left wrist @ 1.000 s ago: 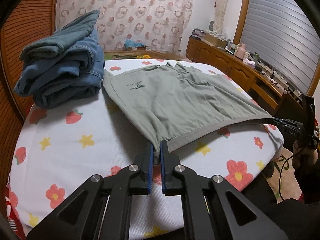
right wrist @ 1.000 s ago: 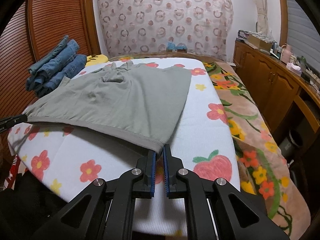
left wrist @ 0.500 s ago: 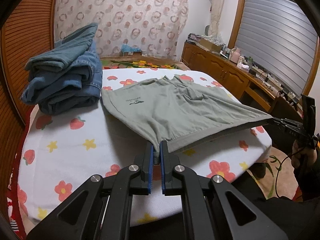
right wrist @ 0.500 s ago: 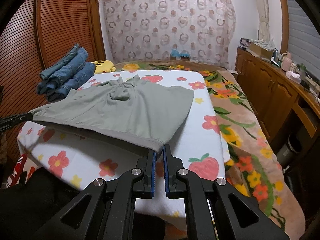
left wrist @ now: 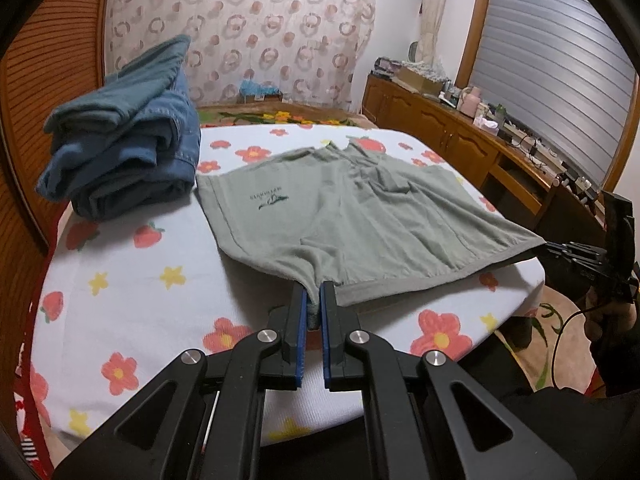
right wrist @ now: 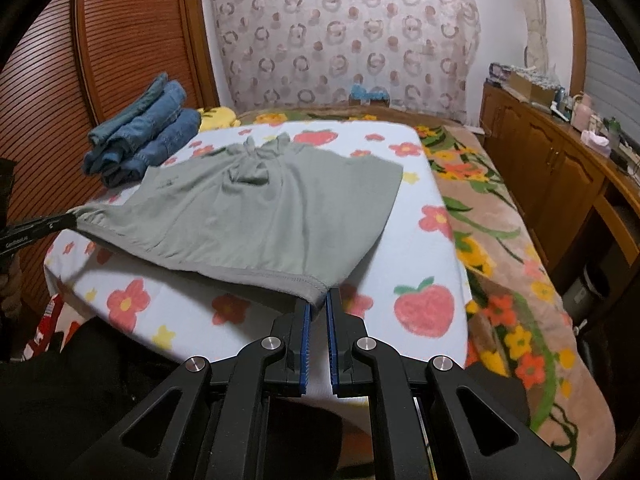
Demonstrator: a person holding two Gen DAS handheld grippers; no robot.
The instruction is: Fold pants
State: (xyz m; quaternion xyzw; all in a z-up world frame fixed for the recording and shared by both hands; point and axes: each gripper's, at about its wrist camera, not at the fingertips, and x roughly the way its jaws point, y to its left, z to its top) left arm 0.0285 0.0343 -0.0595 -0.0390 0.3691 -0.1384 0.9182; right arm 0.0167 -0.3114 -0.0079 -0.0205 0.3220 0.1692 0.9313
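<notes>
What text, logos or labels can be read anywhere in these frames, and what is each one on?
Dark printed word with a small emblem under it, on the green shorts: too blurred to read.
White lettering on the left hand-held gripper seen from the right wrist camera: too small to read.
Faint lettering on the right hand-held gripper seen from the left wrist camera: unreadable.
Nothing else carries text.

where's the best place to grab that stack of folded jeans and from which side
Grip the jeans at the rounded folded end facing the near edge of the bed, coming in level from that side. The layers bundle together there, while the far end looks loose and fanned. Both tongs are currently shut on the green shorts.
</notes>
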